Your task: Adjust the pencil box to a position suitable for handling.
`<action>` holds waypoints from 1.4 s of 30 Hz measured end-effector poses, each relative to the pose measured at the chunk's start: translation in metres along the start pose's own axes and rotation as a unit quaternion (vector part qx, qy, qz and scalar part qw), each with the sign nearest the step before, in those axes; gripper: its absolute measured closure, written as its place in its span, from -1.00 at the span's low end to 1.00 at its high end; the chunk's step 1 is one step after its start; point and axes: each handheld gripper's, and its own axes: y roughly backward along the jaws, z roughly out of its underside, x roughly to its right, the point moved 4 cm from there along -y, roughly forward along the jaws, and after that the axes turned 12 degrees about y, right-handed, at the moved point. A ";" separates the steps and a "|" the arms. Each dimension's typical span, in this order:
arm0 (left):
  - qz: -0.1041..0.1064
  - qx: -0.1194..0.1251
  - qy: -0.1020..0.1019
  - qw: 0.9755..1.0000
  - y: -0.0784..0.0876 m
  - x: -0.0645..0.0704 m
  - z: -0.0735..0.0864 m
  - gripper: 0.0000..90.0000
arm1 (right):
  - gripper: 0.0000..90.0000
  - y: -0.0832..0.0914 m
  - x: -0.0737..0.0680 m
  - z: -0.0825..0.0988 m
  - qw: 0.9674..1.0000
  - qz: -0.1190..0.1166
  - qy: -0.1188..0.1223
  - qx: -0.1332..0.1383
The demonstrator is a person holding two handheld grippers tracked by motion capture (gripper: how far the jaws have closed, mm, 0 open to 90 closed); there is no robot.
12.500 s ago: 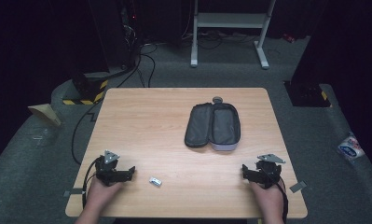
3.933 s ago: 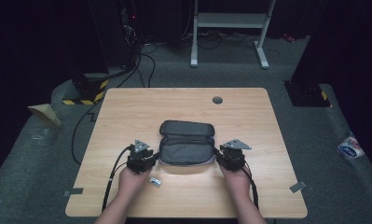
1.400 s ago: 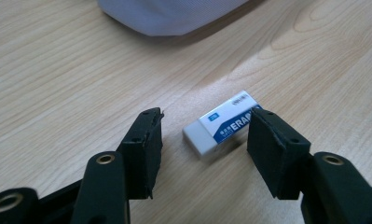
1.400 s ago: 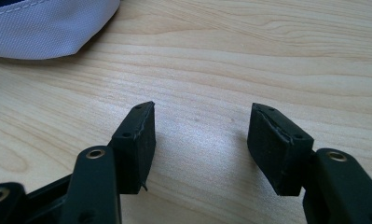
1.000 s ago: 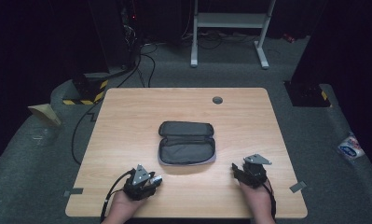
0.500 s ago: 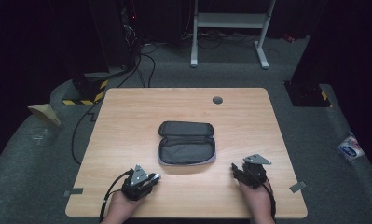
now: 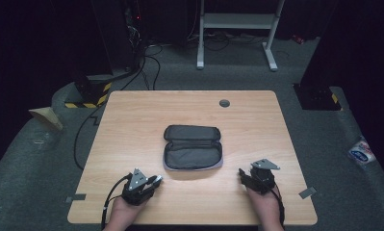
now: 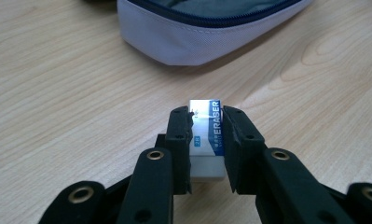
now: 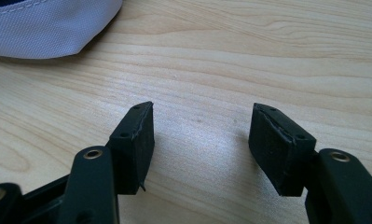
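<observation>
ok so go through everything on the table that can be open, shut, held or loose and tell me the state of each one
Pencil case: unzipped, lying open on the table.
Eraser: clamped between the left gripper's fingers, still low over the table.
Left gripper: shut on the eraser.
Right gripper: open, nothing between its fingers, resting near the case's right side.

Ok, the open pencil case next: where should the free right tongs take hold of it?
Judging by its pose, grip the near right rim of the pencil case, coming in from the right tongs side. The lid lies folded back, so the pale wall stands as a thin raised edge the open tongs could straddle.
</observation>
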 end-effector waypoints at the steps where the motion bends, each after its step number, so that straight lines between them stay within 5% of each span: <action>1: 0.000 0.001 0.000 1.000 0.001 0.000 -0.001 0.63 | -0.11 0.000 0.000 0.000 1.000 0.000 0.000 0.000; 23: -0.011 0.030 0.028 0.999 0.009 -0.009 -0.012 0.62 | -0.13 0.000 0.000 0.000 1.000 -0.002 0.001 0.000; 30: -0.018 0.033 0.016 0.999 0.007 -0.006 -0.018 0.63 | -0.13 0.000 0.000 0.000 1.000 -0.003 0.001 0.000; 42: -0.015 0.052 0.029 0.998 0.011 -0.007 -0.029 0.63 | -0.13 0.000 0.000 0.000 1.000 -0.003 0.001 0.000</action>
